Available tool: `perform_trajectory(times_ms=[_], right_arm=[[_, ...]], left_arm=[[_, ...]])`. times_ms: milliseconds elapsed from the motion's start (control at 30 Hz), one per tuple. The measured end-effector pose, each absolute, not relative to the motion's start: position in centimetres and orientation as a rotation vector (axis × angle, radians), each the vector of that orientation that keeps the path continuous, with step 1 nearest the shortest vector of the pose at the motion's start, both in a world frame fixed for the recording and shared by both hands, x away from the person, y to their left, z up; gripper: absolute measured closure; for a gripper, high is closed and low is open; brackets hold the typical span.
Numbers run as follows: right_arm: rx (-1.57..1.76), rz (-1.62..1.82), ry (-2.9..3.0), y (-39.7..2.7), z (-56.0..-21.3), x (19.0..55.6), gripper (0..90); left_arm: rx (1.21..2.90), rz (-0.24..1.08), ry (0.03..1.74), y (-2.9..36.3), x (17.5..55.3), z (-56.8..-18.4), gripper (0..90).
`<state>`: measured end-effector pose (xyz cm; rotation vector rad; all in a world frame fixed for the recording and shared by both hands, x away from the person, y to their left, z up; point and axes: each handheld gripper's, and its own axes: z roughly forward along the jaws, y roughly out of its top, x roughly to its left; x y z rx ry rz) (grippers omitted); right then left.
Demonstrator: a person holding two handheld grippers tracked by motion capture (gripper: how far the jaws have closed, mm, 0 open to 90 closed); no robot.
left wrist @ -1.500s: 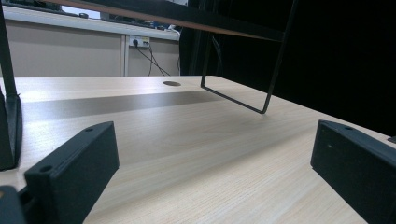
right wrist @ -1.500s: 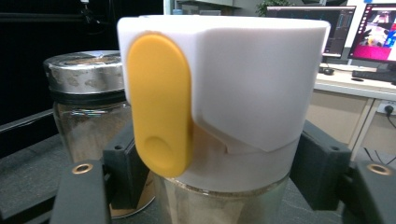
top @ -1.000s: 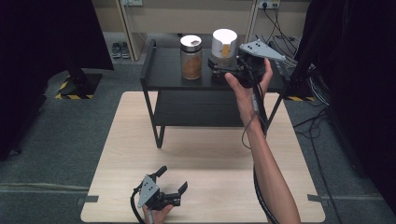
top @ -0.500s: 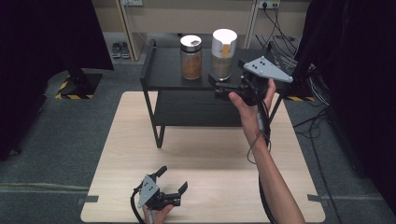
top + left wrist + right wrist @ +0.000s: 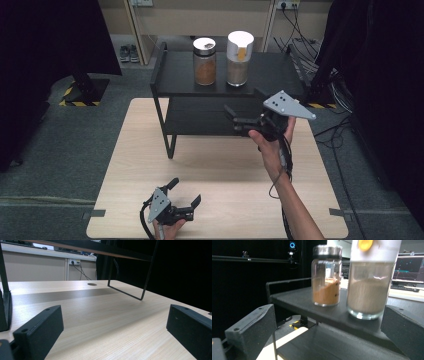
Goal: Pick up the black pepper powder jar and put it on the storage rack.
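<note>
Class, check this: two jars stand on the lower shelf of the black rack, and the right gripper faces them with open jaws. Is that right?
Not quite. The two jars stand on the top shelf of the black rack, as the high view shows. The right gripper does face them with open jaws.

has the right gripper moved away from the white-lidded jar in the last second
Yes. The right gripper, jaws open, has drawn back from the white-lidded glass jar toward the person, now in front of the black metal two-tier shelf; the jar stayed put.
</note>
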<state>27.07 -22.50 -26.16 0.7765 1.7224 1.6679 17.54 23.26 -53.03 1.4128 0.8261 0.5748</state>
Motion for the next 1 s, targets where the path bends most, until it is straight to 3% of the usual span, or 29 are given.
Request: perform_trajectory(times_ms=[1000], right_arm=[[0.742,1.665,1.813,-24.7,-36.3,23.2,0.3]], left_arm=[[1.416,0.575,0.825,23.3,17.6,-53.0,0.3]])
